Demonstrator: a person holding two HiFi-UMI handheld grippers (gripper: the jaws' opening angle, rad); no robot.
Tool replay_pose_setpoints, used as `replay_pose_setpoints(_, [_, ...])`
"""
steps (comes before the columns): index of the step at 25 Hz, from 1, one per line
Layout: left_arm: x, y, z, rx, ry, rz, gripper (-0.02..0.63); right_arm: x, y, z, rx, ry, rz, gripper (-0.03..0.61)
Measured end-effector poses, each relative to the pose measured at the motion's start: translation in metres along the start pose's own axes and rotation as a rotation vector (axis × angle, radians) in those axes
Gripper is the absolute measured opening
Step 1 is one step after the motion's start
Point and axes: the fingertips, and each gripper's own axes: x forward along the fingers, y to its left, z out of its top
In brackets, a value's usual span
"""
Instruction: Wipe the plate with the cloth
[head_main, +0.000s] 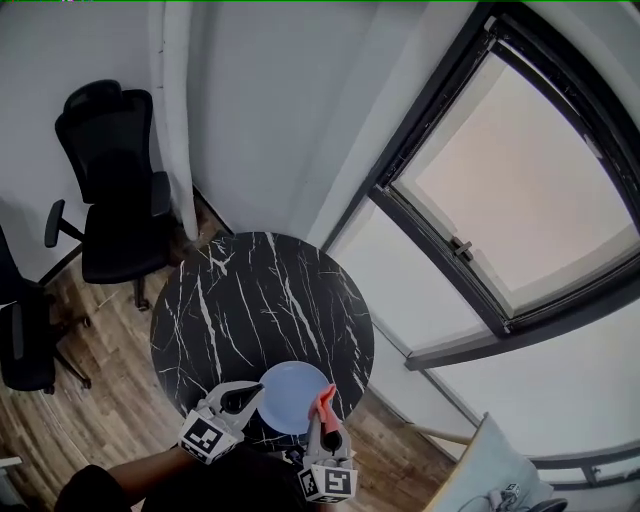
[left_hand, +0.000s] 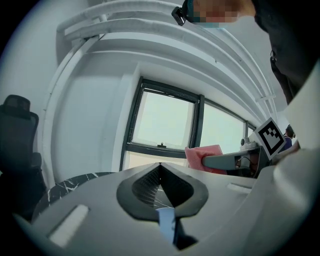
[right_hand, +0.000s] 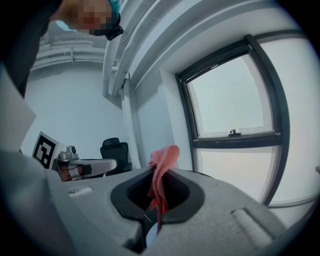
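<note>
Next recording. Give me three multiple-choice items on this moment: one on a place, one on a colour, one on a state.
1. Where is the plate?
A. On a shelf
B. At the near edge of the round table
C. In a sink

2. What colour is the cloth?
A. Green
B. White
C. Pink

3. What state is the right gripper in?
A. Jaws shut on the cloth
B. Jaws wide apart and empty
C. Jaws shut on the plate

Answers:
1. B: the head view shows the pale blue disc at the marbled top's near rim.
2. C: the cloth shows pink in all three views.
3. A: the right gripper view shows the cloth pinched between the closed jaws, with its end sticking up past them.
</note>
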Motion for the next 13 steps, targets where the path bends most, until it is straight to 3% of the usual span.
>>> replay_pose_setpoints(13, [-0.0003, -0.0077, -0.0061, 0.012, -0.003, -0.006, 0.002, -0.0053, -0.0013, 0.0070, -0.013, -0.022, -0.001, 0.012])
